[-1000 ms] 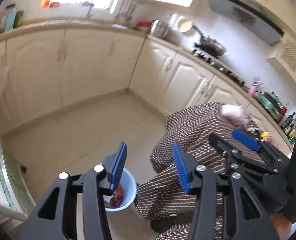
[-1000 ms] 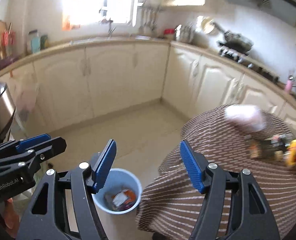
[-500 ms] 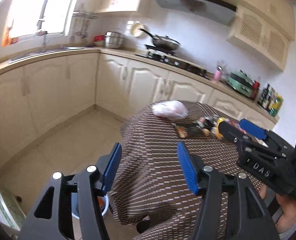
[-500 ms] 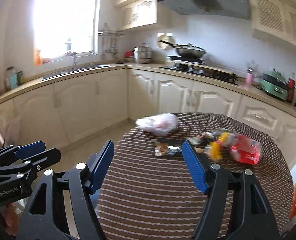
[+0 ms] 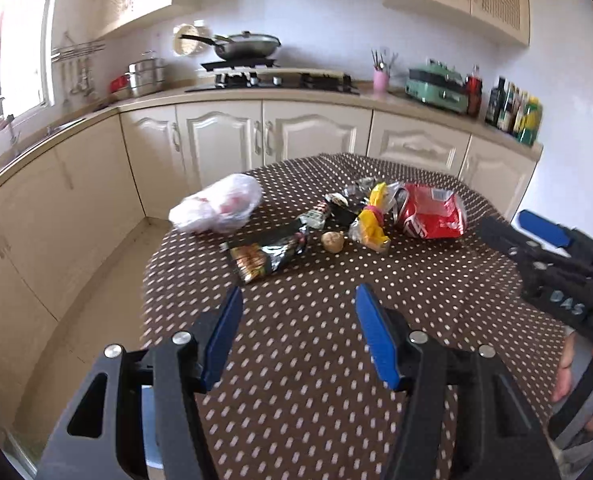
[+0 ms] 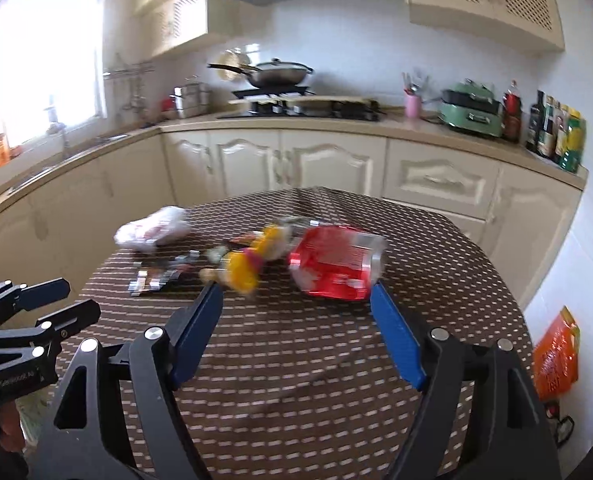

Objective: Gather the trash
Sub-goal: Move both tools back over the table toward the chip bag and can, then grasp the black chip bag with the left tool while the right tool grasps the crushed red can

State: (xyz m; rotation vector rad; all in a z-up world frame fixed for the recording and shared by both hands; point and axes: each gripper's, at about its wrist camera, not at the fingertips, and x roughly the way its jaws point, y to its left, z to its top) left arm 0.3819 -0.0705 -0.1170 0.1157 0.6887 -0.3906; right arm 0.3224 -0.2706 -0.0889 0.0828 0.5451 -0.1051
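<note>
Risk in the left wrist view: light litter at frame centre, snack wrapper beside white bag on the surface, may skid from the spread, empty left gripper; right wrist view: right gripper, jaws just widening, empty, faces red packet.
</note>
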